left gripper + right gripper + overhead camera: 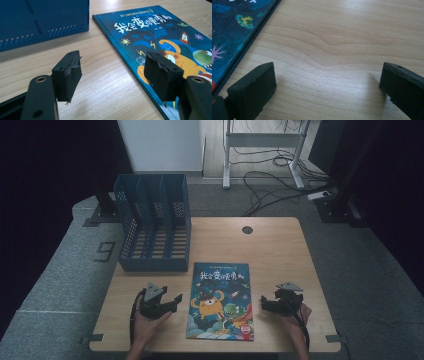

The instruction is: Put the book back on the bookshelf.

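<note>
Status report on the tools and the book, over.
Left tool open, empty. Right tool open, empty. Book flat between them, untouched. Rack behind, nothing blocking.

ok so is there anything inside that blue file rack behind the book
The blue file rack looks empty: through its open top the high view shows only dividers and the slatted floor of each slot. The near wall hides the lowest front part of the slots. The book lies flat on the table.

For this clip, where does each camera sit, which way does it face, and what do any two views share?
High view: above the person's side, looking forward and down at the table, book, blue file rack; both hands with the left tool and right tool show.
Left gripper view: rides the left tool, facing rack and book.
Right gripper view: rides the right tool, facing bare table.
All three share the book.
</note>
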Demonstrator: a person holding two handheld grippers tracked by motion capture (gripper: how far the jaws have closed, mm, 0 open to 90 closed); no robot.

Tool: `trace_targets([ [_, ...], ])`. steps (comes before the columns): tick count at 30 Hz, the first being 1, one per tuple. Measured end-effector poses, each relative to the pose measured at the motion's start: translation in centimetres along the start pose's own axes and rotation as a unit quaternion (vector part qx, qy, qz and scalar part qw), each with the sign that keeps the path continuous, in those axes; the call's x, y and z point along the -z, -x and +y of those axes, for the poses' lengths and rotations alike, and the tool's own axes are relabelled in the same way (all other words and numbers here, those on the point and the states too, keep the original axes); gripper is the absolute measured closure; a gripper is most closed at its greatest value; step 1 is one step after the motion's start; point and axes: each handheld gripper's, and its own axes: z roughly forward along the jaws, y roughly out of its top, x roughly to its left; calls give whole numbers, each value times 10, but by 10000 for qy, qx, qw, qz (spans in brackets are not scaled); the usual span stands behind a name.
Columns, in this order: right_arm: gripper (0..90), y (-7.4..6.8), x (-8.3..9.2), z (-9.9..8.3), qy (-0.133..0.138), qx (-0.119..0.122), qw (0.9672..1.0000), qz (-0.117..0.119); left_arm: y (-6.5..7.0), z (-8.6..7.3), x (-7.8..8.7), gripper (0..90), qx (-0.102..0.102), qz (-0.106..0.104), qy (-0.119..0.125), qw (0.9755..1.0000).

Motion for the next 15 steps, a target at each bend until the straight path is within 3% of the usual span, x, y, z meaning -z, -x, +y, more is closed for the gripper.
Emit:
trace_targets([
  [3, 37, -2, 1, -1, 23, -33, 10000, -9, 0, 0, 0, 275, 54, 17, 7, 10000],
  [6, 130, -3, 5, 0, 8, 14, 10000, 44, -2, -1, 0, 254, 108, 102, 86, 9999],
  [12, 136, -4, 5, 2, -58, 5, 10000, 39, -1, -1, 0, 216, 89, 198, 61, 9997],
  [15, 172, -7, 10, 4, -19, -21, 9998, 204, 0, -2, 0, 231, 91, 291, 61, 9995],
])
